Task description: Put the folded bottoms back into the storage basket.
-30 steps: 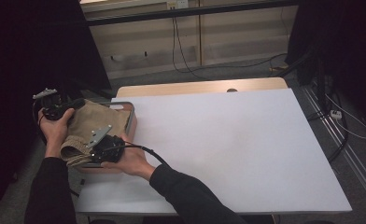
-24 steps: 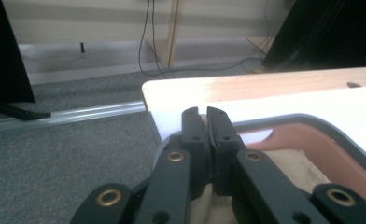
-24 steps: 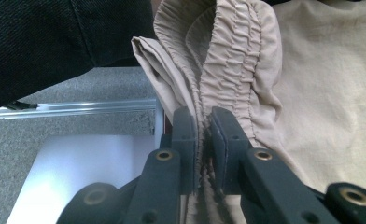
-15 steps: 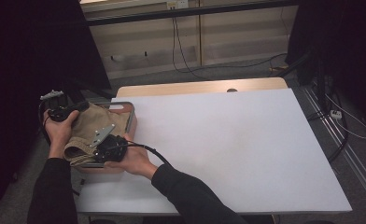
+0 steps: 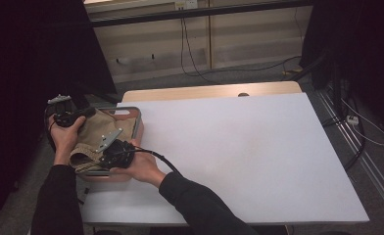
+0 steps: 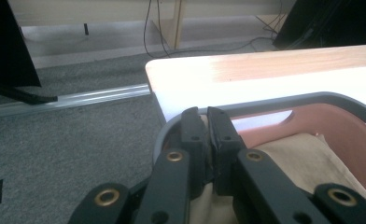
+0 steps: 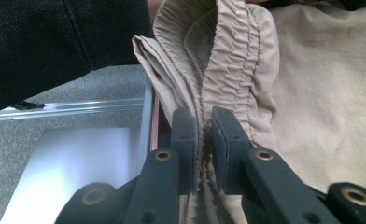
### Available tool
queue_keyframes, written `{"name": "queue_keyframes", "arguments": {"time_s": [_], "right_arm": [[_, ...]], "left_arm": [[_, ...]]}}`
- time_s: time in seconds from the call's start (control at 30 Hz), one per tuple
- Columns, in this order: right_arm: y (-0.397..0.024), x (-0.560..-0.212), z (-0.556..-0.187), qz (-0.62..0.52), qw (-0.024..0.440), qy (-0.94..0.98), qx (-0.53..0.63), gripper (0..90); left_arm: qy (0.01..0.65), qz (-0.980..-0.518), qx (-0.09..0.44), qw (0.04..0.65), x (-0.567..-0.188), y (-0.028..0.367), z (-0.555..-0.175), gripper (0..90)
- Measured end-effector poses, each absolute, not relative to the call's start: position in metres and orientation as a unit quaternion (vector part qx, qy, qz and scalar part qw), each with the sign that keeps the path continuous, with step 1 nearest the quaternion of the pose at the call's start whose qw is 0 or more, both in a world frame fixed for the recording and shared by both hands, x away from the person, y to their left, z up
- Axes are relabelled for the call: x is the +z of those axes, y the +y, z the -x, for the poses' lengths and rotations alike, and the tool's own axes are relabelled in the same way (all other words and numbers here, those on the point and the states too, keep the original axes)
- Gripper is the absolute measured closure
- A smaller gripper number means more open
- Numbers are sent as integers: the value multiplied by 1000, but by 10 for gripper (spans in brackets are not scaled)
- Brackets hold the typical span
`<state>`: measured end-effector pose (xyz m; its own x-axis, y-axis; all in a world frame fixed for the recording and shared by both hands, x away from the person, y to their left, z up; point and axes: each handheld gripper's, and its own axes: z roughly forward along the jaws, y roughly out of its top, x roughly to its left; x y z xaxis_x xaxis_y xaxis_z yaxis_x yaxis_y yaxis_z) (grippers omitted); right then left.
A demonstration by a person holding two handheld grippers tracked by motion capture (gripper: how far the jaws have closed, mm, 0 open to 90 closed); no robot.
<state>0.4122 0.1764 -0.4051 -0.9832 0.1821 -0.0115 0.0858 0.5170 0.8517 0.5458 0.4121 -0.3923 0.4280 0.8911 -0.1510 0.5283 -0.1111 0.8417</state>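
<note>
While both hands work at the near left corner of the white table (image 5: 239, 147), a beige garment (image 5: 94, 134) with an elasticated waistband lies bunched in a pink tray (image 5: 137, 122) with a grey rim, which sits at the table's left edge. The left gripper (image 6: 208, 122) is at the tray's far left corner, its fingers (image 6: 193, 135) pressed together with a thin fold of the beige cloth pinched between them low down; in the high view it rides above the tray's left rim. The right gripper (image 7: 202, 126) is at the tray's near side, its fingers (image 7: 183, 140) clamped tight on the gathered waistband, which rises from between them and folds over. Grey carpet shows to the left of the table.
</note>
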Motion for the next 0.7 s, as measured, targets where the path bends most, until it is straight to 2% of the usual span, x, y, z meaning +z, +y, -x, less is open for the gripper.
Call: {"name": "queue_keyframes", "arguments": {"time_s": [0.2, 0.37, 0.47, 0.53, 0.57, 0.7], "right_arm": [[177, -405, -412, -74, 43, 870, 485, 802], [176, -404, -411, -81, 41, 870, 485, 722], [174, -402, -412, -89, 46, 867, 487, 666], [172, -401, -412, -96, 47, 863, 493, 612], [172, -400, -412, -99, 45, 862, 496, 585], [170, -399, -412, -99, 43, 860, 498, 526]], "left_arm": [[495, -723, 203, 437, -392, 410, -545, 850], [497, -721, 201, 439, -391, 412, -542, 797], [499, -712, 209, 448, -390, 414, -539, 699], [501, -708, 206, 452, -392, 416, -538, 677], [503, -708, 212, 448, -392, 418, -536, 634], [512, -697, 217, 453, -392, 423, -531, 565]]}}
